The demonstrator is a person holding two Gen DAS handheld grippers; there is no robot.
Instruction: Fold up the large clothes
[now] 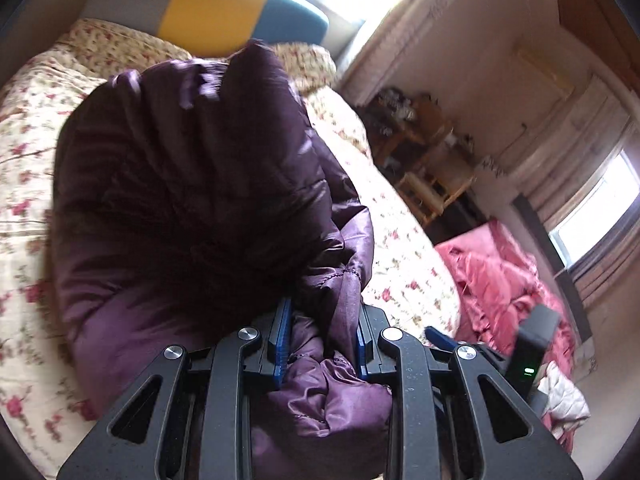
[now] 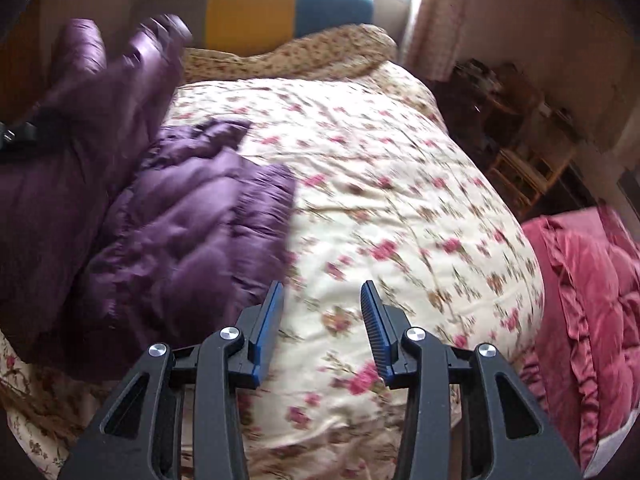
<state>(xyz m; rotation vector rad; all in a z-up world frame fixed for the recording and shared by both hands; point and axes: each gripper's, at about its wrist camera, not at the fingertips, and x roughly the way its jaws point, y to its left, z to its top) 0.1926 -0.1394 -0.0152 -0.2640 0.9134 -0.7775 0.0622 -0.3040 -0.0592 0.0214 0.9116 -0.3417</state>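
Left gripper (image 1: 322,334) nearest the lens, jaws clamped on a bunched fold of the purple down jacket (image 1: 188,184); shiny quilted fabric is wedged between the blue pads (image 1: 282,340) and spills back over the gripper body. Rest of the jacket hangs up and forward as a big dark mass over the floral quilt (image 1: 24,160) on the bed. Right gripper (image 2: 322,320) has jaws apart, nothing between them, only quilt below. In the right wrist view, the jacket sits at the left side of the bed, part lying on the quilt, part raised. Yellow-and-teal headboard (image 2: 256,12) behind. Pink quilted bedding (image 2: 592,304) heaped beside the bed, right.
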